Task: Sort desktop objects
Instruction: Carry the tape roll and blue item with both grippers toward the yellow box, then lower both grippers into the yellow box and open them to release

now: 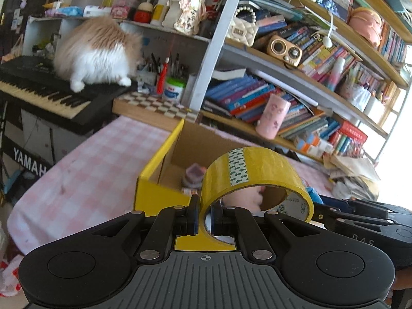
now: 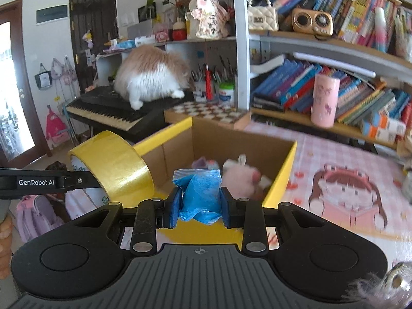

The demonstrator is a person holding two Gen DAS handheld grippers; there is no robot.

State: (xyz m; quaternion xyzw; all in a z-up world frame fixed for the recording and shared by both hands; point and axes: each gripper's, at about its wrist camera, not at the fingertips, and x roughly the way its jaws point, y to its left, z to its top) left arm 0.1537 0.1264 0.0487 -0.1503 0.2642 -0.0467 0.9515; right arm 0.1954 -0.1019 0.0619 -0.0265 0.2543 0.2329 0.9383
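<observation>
My left gripper (image 1: 205, 217) is shut on the rim of a yellow tape roll (image 1: 257, 172), held upright near the edge of the yellow cardboard box (image 1: 157, 159). The same tape roll (image 2: 113, 170) shows at the left of the right wrist view, carried by the left gripper's arm. My right gripper (image 2: 198, 203) is shut on a crumpled blue packet (image 2: 199, 195), held over the near wall of the box (image 2: 283, 170). Inside the box lie a pink plush toy (image 2: 242, 176) and a small purple item (image 2: 203, 163).
A fluffy cat (image 1: 95, 51) sits on a black keyboard (image 1: 38, 90) at the back left. Shelves full of books (image 1: 270, 97) and a pink cup (image 2: 324, 100) stand behind the box. A pink checked cloth (image 1: 85, 170) covers the table; a chequered board (image 2: 208, 113) lies behind.
</observation>
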